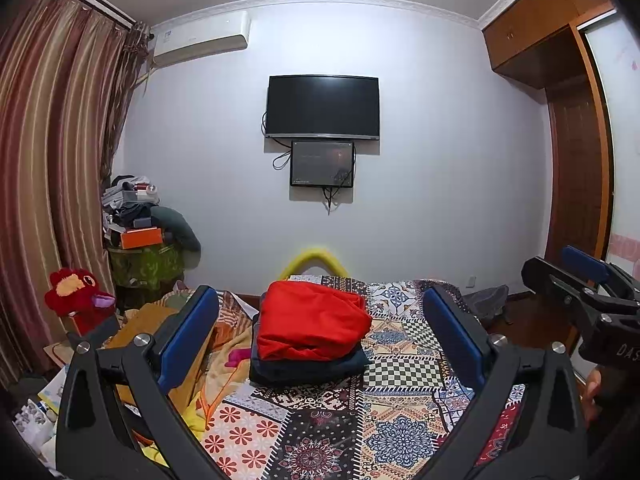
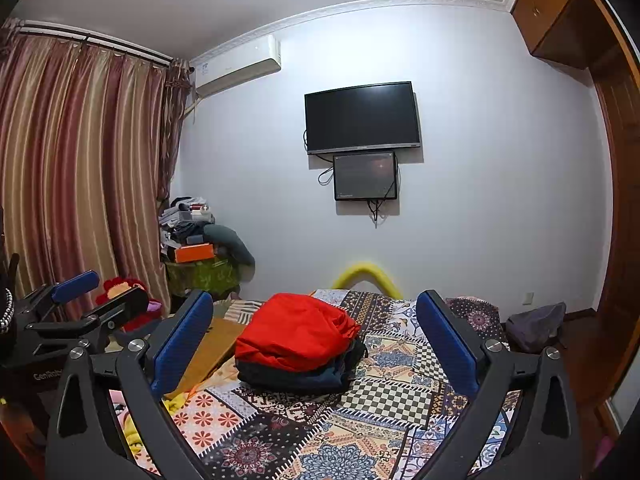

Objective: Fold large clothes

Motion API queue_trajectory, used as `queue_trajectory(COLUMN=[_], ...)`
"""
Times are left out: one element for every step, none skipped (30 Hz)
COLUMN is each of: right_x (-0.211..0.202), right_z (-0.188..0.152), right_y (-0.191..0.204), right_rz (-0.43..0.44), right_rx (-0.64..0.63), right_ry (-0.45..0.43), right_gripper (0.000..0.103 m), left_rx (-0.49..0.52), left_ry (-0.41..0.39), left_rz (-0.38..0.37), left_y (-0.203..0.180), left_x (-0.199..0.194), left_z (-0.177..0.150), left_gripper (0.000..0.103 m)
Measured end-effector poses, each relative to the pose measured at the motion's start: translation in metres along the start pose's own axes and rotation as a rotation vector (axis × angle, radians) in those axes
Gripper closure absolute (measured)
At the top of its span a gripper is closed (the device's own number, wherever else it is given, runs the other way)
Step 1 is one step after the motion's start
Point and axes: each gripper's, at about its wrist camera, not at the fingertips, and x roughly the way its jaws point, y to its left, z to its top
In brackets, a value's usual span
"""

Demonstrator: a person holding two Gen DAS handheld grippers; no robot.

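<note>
Left wrist view: patchwork bedspread [image 1: 400, 368] beneath wall-mounted television [image 1: 322, 106], striped curtains [image 1: 52, 120].

Dark garment [image 1: 308, 370] mostly hidden, perhaps trousers

wall: black TV [image 1: 322, 106] above smaller screen [image 1: 322, 163] | corner: air conditioner [image 1: 201, 41], striped curtains [image 1: 52, 120] | floor left: red plush toy [image 1: 76, 292] | bed: patchwork bedspread [image 1: 400, 380]

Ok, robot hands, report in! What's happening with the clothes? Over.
Left gripper open, empty. Right gripper open, empty. Red garment folded, stacked on dark garment on patterned bedspread. Nothing in the way.
</note>
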Motion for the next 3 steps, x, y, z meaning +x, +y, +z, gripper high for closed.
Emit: queue_trajectory(right_x=[-0.0001,-0.0001,-0.0004], right_z=[0.0000,-0.0002,0.0004], right_y=[-0.0003,-0.0003,-0.0007], right_rz=[0.001,0.001,0.002], right_rx=[0.001,0.003,0.005], right_ry=[0.001,0.000,0.000], right_gripper=[0.002,0.002,0.002], left_rx=[-0.001,-0.001,0.000], left_ry=[-0.001,-0.001,-0.001], left_rz=[-0.002,-0.003,-0.005], left_y=[0.0004,0.0010,0.0009], left_x=[-0.0004,-0.0004,-0.0005], left_z=[0.0001,0.0004,0.0007], left_gripper=[0.000,0.000,0.000])
